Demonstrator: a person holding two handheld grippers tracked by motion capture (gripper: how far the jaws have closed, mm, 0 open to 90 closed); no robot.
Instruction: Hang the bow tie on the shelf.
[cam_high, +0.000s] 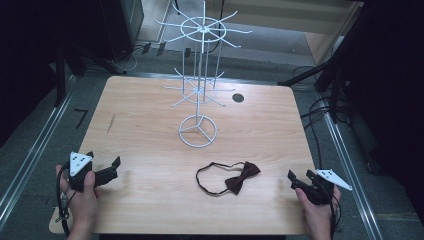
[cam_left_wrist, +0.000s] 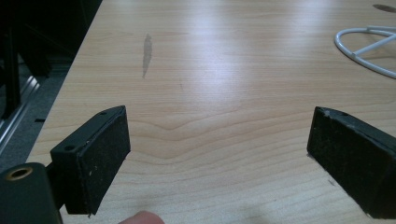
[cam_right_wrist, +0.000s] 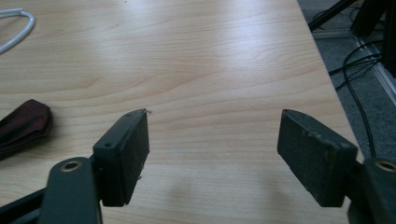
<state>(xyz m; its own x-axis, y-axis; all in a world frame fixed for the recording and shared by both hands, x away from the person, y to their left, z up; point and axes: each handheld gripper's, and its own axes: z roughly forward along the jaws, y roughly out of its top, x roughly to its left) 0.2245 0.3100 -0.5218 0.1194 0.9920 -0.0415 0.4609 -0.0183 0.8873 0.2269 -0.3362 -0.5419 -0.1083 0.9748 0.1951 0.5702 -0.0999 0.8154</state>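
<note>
Both claws, left claw (cam_high: 105, 172) and right claw (cam_high: 300, 179), rest spread apart at the counter's (cam_high: 150, 200) near corners, flanking the bow tie (cam_high: 242, 176), ready to reach.

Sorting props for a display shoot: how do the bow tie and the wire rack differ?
The bow tie is dark red cloth, and the wire rack is white metal. The bow tie lies flat with its strap looped beside it, while the rack stands upright, tall, on a ring base. The tie lies nearer the person than the rack. Both rest on the wooden table.
</note>
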